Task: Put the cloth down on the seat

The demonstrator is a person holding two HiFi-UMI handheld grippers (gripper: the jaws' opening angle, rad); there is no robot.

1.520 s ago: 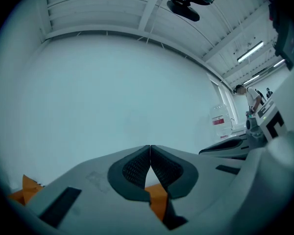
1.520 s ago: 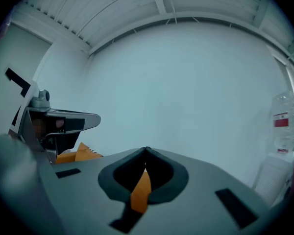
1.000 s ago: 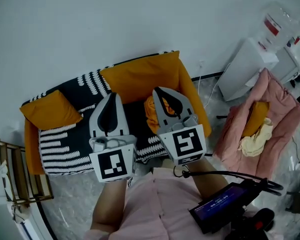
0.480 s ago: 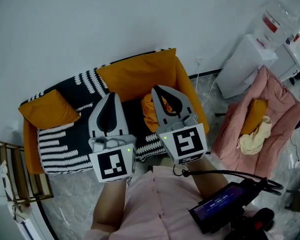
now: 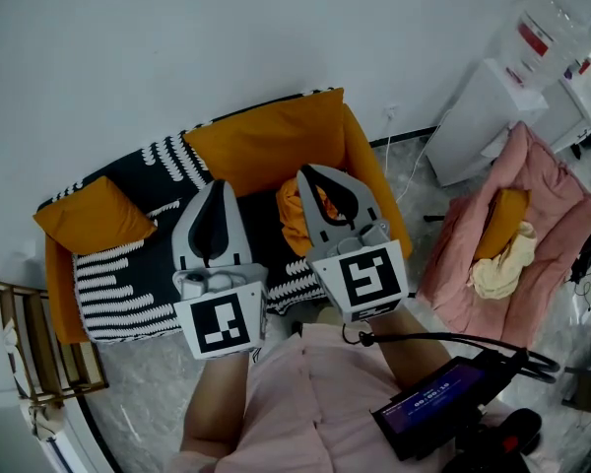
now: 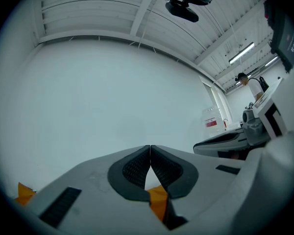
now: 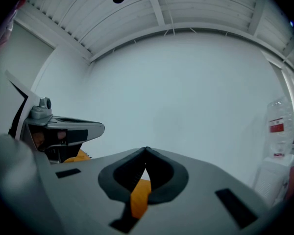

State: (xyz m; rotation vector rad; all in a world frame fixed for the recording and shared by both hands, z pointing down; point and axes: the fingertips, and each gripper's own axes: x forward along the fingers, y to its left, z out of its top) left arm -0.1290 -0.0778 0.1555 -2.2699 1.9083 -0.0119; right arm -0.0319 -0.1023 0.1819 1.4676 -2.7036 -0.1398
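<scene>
In the head view the orange cloth (image 5: 293,223) lies crumpled on the striped seat (image 5: 118,289), under the raised right gripper (image 5: 308,177) beside the left gripper (image 5: 218,187); the left gripper view shows fingers (image 6: 132,169) together, empty, and the right gripper view likewise.

It was a lounge-like room — a small sofa with orange cushions (image 5: 266,151), a black-and-white striped throw (image 5: 118,289), a pink padded chair (image 5: 552,190), a white water dispenser (image 5: 483,116).
</scene>
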